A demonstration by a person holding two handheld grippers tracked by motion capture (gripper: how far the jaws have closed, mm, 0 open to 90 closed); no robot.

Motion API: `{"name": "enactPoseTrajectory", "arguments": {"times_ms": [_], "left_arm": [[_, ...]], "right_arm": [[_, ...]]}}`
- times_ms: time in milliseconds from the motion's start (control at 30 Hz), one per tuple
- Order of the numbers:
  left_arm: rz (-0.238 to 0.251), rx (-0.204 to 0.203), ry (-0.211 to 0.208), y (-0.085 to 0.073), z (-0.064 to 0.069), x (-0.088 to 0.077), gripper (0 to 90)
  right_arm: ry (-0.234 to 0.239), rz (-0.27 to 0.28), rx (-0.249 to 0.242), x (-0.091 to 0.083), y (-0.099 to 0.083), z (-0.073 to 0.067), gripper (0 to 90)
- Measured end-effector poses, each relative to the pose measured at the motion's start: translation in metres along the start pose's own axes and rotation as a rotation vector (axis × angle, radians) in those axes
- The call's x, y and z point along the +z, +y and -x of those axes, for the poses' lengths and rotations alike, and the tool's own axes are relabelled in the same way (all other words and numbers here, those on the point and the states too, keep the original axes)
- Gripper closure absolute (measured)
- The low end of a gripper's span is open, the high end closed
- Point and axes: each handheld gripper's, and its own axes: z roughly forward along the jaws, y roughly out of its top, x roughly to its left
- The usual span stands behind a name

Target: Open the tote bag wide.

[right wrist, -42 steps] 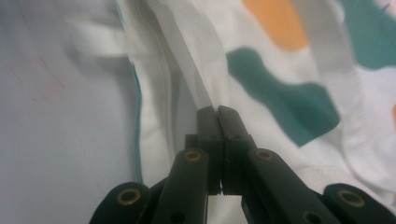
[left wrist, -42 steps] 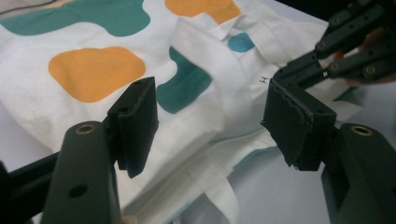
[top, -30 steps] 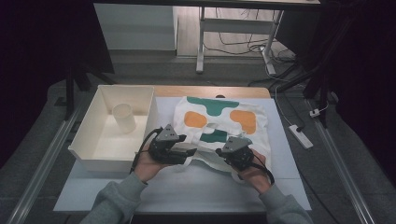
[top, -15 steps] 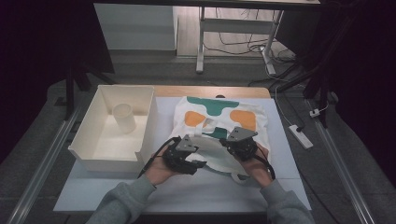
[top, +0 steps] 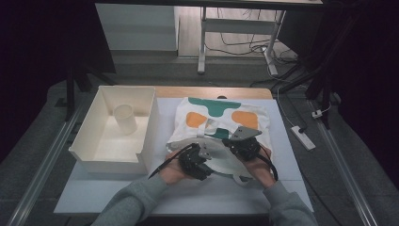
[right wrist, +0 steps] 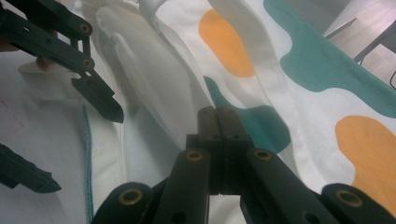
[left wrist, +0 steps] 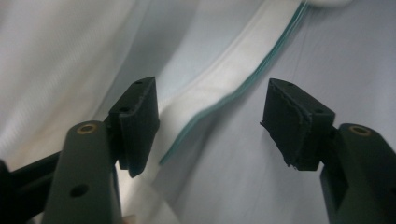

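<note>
Left tool (top: 205, 157) moved right and down onto bag (top: 221, 125) at counter (top: 282, 160) centre; jaws wide, just opening slightly, straddling teal-stitched hem (left wrist: 219, 100), nothing pinched. Right tool (top: 230, 141) clamped shut, seemingly pinching fabric, likely to anchor bag. Bin (top: 94, 155) left.

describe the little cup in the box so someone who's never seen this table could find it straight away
Start at the big cream open-topped box on the left side of the white table, beside the white cloth bag with green and orange patches. Inside it, near the far end, stands a small cream cylindrical cup, upright. It is the one loose thing in the box, plain and round against flat walls.
</note>
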Motion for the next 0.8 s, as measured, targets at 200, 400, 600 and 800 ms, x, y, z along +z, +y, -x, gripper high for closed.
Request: {"name": "enactPoseTrajectory", "arguments": {"times_ms": [200,400,600,800], "left_arm": [[-0.023,0.001,0.049,-0.004,-0.004,0.003,39.6],[-0.039,0.025,0.056,-0.006,-0.005,0.008,42.7],[-0.044,0.041,0.055,-0.007,-0.005,0.010,52.8],[-0.062,0.040,0.116,-0.008,-0.007,0.010,75.6]], "right_arm": [[0.003,-0.002,0.004,0.000,0.000,0.000,90.0],[0.005,-0.001,0.007,0.000,0.000,0.000,90.0],[0.003,0.006,0.007,-0.001,0.000,0.000,90.0],[0.002,0.009,0.010,-0.002,0.000,0.000,90.0]]}}
